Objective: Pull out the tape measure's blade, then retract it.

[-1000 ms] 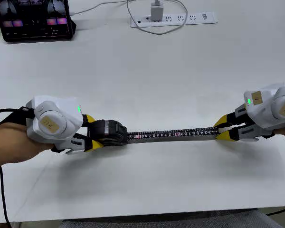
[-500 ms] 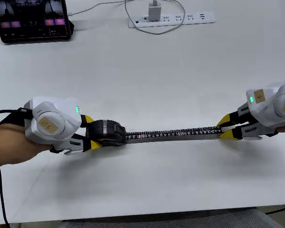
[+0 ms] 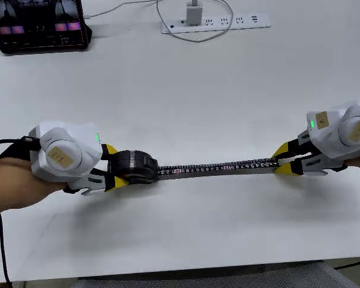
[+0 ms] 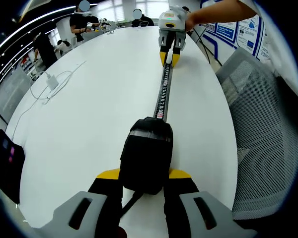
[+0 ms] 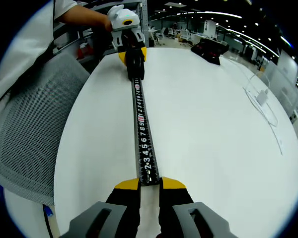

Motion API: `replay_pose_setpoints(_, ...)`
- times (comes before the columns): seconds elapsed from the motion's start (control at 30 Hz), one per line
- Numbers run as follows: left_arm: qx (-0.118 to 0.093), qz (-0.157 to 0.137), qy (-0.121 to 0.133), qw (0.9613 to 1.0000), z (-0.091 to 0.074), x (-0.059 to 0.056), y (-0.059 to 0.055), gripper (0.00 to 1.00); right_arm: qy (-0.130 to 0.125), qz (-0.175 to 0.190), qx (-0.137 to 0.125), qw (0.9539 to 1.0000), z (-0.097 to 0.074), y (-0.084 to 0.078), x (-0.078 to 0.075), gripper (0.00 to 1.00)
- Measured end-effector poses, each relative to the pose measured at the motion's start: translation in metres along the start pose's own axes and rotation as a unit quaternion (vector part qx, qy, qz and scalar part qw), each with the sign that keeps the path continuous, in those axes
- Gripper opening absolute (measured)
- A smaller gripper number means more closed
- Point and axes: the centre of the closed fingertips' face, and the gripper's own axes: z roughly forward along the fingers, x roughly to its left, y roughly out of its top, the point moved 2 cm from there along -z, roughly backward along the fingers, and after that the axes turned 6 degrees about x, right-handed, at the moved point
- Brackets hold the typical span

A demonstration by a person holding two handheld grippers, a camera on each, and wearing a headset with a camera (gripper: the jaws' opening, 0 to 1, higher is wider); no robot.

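A black tape measure case (image 3: 134, 167) rests on the white table (image 3: 192, 102), with my left gripper (image 3: 112, 167) shut on it. In the left gripper view the case (image 4: 146, 154) sits between the yellow-tipped fingers (image 4: 108, 175). The dark numbered blade (image 3: 216, 168) runs out rightward along the table to my right gripper (image 3: 282, 159), which is shut on the blade's end. The right gripper view looks down the blade (image 5: 143, 139) from its pinched tip to the case (image 5: 135, 61) and the left gripper (image 5: 133, 52) at the far end.
A black tablet-like device (image 3: 39, 25) stands at the back left. A white power strip (image 3: 216, 23) with a plugged charger and cable (image 3: 195, 33) lies at the back centre. A grey mesh chair (image 5: 35, 119) sits along the table's near edge.
The right gripper has shifted slightly left toward the case with the blade end in it, so the drawn-out blade looks a little shorter. The left gripper and case stay put.
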Motion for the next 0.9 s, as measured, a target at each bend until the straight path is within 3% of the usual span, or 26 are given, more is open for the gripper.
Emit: replay_pose_setpoints(0.9, 0.003, -0.014, -0.001, 0.9999, -0.0005, 0.0020, -0.0038, 0.28, 0.004, 0.008, 0.007, 0.9999, -0.0011, 0.0011, -0.0004, 0.13)
